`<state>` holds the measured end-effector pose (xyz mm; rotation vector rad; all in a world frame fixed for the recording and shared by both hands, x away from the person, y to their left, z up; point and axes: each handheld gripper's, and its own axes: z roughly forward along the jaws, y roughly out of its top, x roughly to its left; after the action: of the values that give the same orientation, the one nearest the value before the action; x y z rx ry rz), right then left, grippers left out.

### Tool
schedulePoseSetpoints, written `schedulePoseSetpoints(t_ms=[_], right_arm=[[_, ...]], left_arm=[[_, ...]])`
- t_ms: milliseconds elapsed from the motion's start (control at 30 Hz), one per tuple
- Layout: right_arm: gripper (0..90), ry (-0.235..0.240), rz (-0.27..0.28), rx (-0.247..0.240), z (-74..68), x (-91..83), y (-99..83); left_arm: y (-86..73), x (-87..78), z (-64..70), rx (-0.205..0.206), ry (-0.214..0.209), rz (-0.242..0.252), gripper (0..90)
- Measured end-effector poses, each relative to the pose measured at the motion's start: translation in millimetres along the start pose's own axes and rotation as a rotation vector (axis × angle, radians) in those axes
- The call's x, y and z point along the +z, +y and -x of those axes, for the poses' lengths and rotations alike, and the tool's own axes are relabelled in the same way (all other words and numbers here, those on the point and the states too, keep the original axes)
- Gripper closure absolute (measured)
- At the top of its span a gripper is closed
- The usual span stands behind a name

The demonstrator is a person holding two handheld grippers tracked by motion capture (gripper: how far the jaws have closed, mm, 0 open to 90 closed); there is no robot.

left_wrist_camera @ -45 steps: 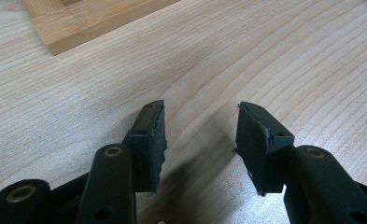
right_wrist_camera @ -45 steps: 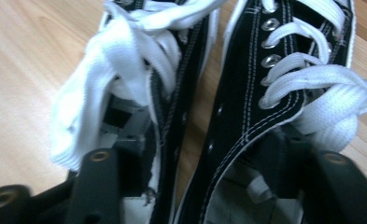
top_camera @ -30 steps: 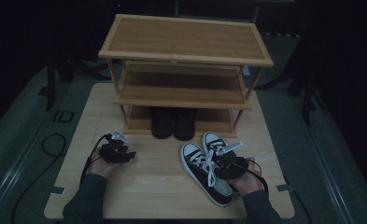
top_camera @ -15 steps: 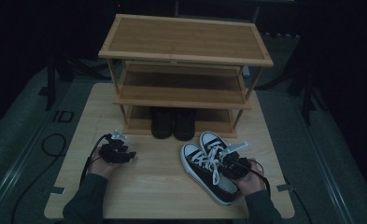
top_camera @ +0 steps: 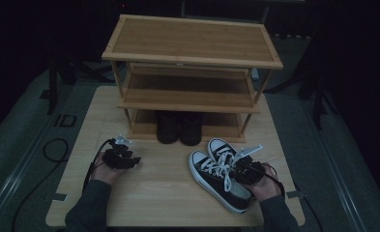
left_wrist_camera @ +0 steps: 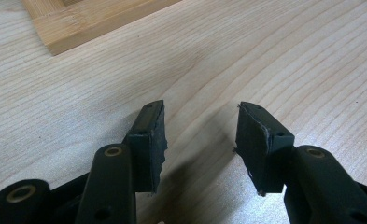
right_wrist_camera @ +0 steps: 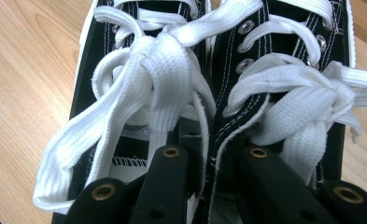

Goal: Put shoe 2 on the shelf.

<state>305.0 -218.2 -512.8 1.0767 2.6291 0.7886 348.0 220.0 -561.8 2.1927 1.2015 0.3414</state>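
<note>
Sneakers [top_camera: 220, 174] first, low and right of centre in the high view: a black pair with white laces and white toe caps, lying side by side on the table [top_camera: 168, 193], toes aimed up toward the rack. The right gripper [top_camera: 245, 170] sits right over their heel ends. In the right gripper view the jaws are dug in, one down inside each shoe, pressed together on the two inner walls where the sneakers [right_wrist_camera: 209, 107] meet, so both are pinched as one bundle.

Over at lower left of the high view, the left gripper [top_camera: 121, 158] rests low over bare wood, well apart from the pair. Its own view shows the jaws spread wide with nothing between the pads [left_wrist_camera: 153, 140], just wood grain.

Further up the frame stands the wooden shoe rack [top_camera: 191, 63], three tiers, with dark boots [top_camera: 179, 127] already tucked under on the bottom level at centre.

Looks like the grab is made and the carry is the step in hand. Next move, by my reckoning: lift both shoes clear without the pinch slipping, swing up-frame, and slide them toe-first onto a shelf, minding the right-hand post and those loose laces.
</note>
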Motion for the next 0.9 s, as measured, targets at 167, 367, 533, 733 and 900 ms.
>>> schedulePoseSetpoints(t_ms=[167, 367, 533, 733, 900], right_arm=[[84.5, 0.003, -0.004, -0.009, 2.0, -6.0, 3.9], [84.5, 0.028, 0.007, -0.030, 3.3, -14.5, 8.6], [84.4, 0.020, 0.015, -0.042, 6.9, -20.6, 11.7], [84.4, 0.015, 0.026, -0.059, 13.8, -27.0, 11.7], [84.4, 0.021, 0.033, -0.081, 17.1, -33.1, 14.3]], left_arm=[[0.0, 0.0, 0.0, -0.001, 0.000, 0.000, 53.0], [0.0, -0.2, -0.5, 0.001, -0.004, -0.001, 53.0], [0.0, -0.1, -0.5, 0.002, -0.004, 0.000, 53.0], [-0.1, 0.0, -0.2, 0.004, -0.001, 0.001, 53.3], [-0.3, 0.0, 0.0, 0.005, 0.001, 0.002, 53.3]])
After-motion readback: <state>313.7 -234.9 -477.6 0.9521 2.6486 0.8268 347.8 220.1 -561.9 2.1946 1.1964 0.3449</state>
